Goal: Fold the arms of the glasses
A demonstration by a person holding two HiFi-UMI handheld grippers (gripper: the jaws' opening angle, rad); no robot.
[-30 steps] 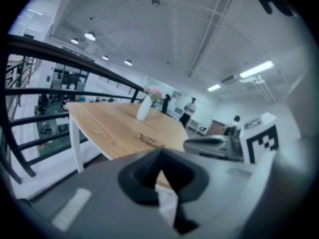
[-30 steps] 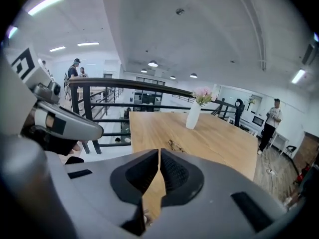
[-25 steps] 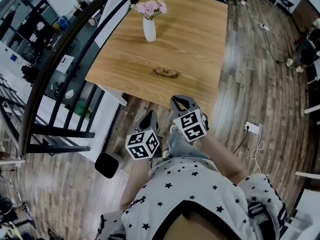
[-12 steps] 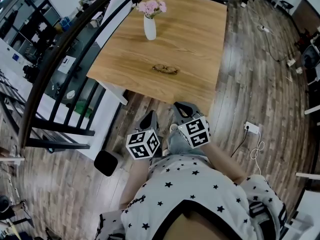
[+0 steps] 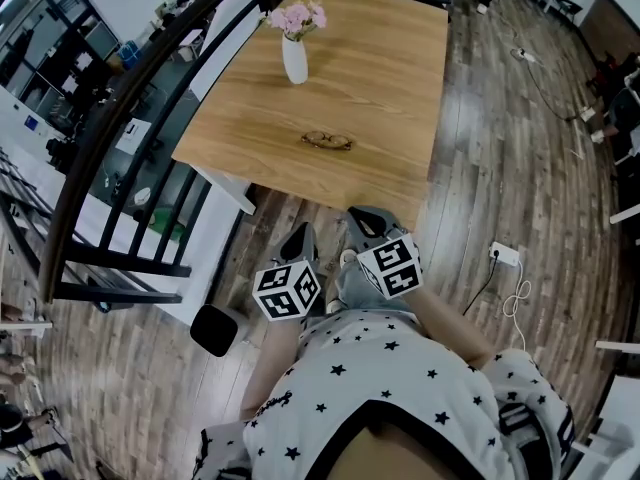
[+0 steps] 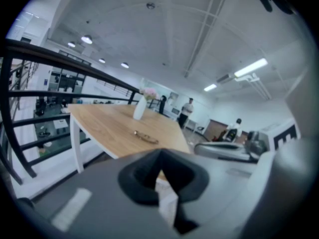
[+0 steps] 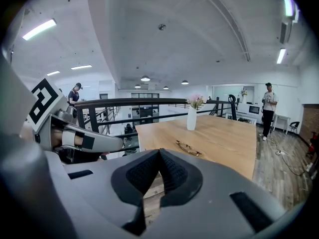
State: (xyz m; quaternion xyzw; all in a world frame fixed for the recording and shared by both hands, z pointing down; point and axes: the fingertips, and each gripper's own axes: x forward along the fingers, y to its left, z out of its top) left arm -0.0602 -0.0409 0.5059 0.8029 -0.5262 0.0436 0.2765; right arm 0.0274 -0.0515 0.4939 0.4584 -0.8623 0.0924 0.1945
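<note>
No legible text, labels, brands, numbers or signs anywhere.

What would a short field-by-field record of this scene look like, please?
table: wooden, beside a black railing
glasses: lying on the table near its front edge, untouched; arms too small to read
vase: white, pink flowers, upright, farther back on the table
left claw: shut, empty, short of the table
right claw: shut, empty, short of the table
</note>
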